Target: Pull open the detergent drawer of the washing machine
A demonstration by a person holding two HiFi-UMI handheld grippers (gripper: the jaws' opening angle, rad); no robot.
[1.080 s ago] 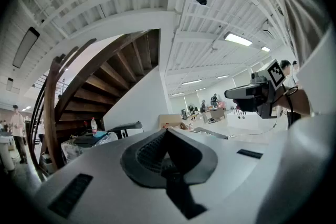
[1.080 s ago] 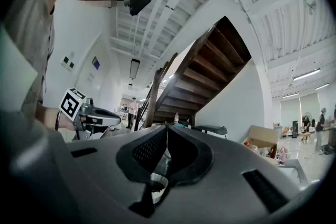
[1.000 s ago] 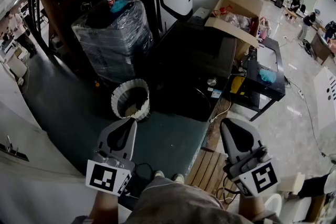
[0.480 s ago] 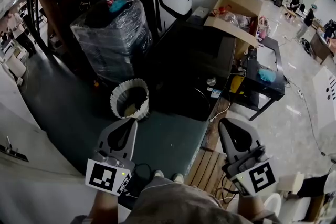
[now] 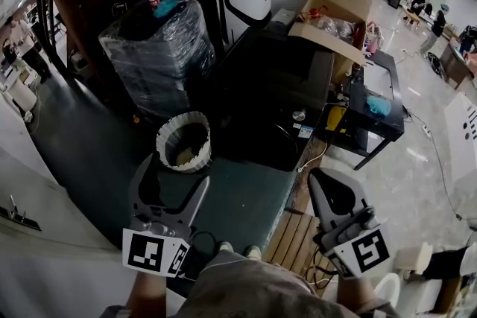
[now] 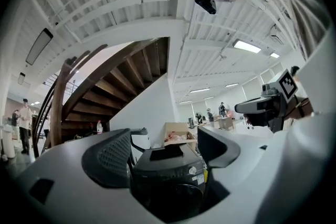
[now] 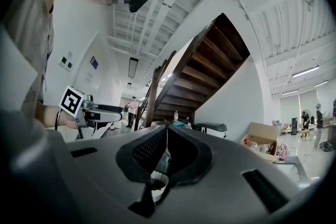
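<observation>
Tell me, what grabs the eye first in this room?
A big dark washing machine stands in the middle, with a plastic-wrapped bundle to its left and a white ribbed basket on the floor near it. Nearest the camera, the left gripper has just been opening its fingers, nothing between them, while the right gripper is shut.

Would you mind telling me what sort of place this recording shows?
Likely an open workshop or lab hall, not a home: the washing machine stands near a plastic-wrapped load, an open cardboard box and a wooden staircase.
</observation>
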